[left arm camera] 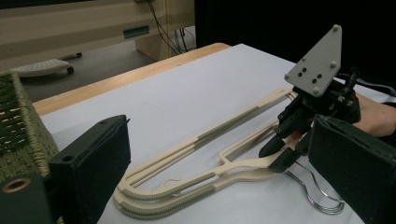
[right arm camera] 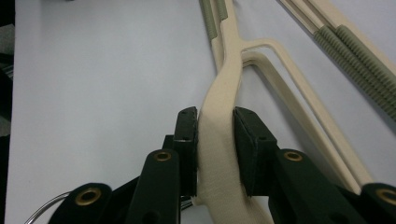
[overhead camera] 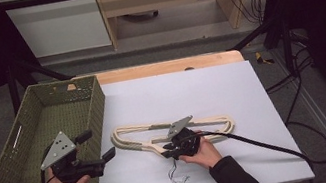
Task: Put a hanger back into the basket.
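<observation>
Cream hangers' (right arm camera: 219, 135) neck pinched between the right tongs (right arm camera: 215, 154).

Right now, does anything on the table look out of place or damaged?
Nothing looks damaged. The cream hangers lie stacked flat on the white sheet, their wire hooks pointing toward the person. The right gripper is clamped on the neck of one. The basket stands upright at the left.

The hangers (overhead camera: 173, 131) lay stacked on the surface (overhead camera: 186, 92), near its middle. The basket (overhead camera: 87, 117) stood to the left of them, at the left edge of the surface. The right claw (overhead camera: 167, 150) was at the hangers' near side, the left claw (overhead camera: 98, 146) between basket and hangers.
</observation>
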